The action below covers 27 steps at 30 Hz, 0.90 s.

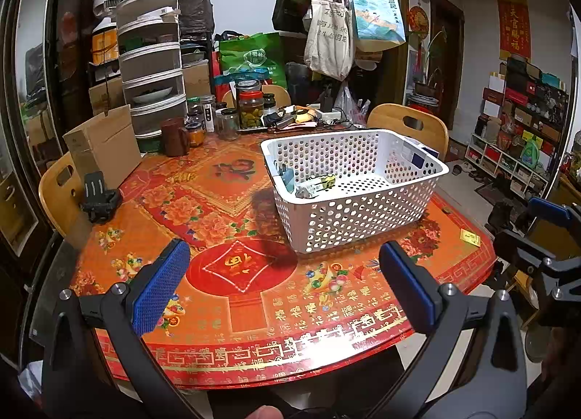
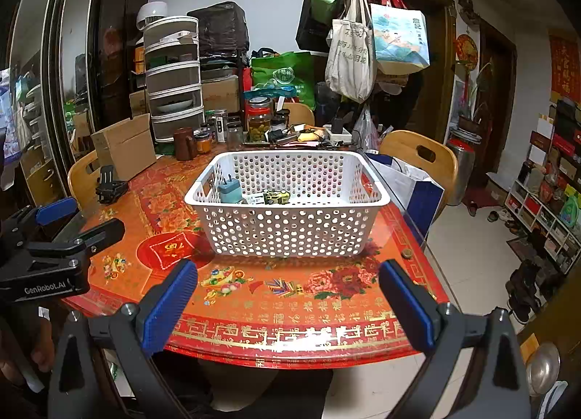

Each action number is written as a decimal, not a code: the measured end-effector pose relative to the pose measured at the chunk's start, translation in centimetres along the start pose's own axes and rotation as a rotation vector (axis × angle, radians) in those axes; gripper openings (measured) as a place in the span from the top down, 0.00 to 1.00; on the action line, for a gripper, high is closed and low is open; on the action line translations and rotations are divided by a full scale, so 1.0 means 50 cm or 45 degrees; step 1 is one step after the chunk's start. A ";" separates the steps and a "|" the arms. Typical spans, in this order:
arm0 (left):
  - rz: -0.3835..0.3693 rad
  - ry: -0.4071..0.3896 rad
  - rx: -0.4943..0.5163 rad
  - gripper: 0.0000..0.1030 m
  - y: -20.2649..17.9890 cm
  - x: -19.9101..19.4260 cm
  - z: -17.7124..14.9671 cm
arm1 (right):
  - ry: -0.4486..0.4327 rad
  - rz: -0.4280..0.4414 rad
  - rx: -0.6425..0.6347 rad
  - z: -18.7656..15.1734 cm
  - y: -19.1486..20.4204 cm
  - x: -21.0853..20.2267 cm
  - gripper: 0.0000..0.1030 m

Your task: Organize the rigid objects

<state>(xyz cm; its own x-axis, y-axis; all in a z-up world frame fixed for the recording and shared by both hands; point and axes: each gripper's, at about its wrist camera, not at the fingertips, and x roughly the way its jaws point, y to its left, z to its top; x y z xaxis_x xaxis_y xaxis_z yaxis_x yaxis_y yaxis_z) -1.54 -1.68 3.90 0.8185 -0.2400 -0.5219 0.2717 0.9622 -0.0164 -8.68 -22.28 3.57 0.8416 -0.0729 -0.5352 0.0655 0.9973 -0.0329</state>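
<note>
A white perforated basket [image 1: 363, 215] [image 2: 290, 234] stands on the red patterned table [image 1: 232, 310] [image 2: 290, 310]. Inside it lie a pale blue-green plug adapter [image 2: 229, 189] [image 1: 288, 176], a small yellow toy car [image 2: 276, 196] [image 1: 324, 181] and a small white item. My left gripper [image 1: 283, 273] is open and empty above the table's near edge, short of the basket. My right gripper [image 2: 288, 295] is open and empty, also short of the basket. Each gripper shows at the edge of the other's view.
A black phone stand [image 1: 98, 197] [image 2: 109, 184] sits at the table's left side by a cardboard box [image 1: 103, 146]. Jars, a brown mug [image 1: 176, 137] and clutter line the far edge. Wooden chairs [image 1: 410, 125] surround the table. A coin [image 2: 406, 253] lies at the right edge.
</note>
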 end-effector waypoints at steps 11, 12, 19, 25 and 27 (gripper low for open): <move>-0.011 0.003 0.017 0.00 0.006 -0.002 -0.002 | -0.005 0.001 0.007 0.001 -0.004 -0.001 0.03; -0.013 0.003 0.018 0.00 0.007 -0.002 -0.003 | -0.005 0.001 0.006 0.001 -0.004 -0.001 0.03; -0.012 0.002 0.017 0.00 0.005 -0.002 -0.002 | -0.004 0.000 0.007 0.000 -0.005 -0.001 0.03; -0.024 0.007 0.027 0.00 0.011 -0.004 -0.009 | -0.005 0.002 0.006 0.001 -0.004 -0.001 0.03; -0.029 0.008 0.032 0.00 0.015 -0.006 -0.012 | -0.004 0.000 0.006 0.001 -0.004 -0.001 0.03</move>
<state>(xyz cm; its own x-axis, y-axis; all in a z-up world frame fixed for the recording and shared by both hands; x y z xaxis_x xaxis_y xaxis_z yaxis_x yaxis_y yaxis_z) -1.87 -0.83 3.54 0.8090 -0.2609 -0.5268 0.3029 0.9530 -0.0069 -8.74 -22.48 3.64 0.8433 -0.0729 -0.5324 0.0679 0.9973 -0.0291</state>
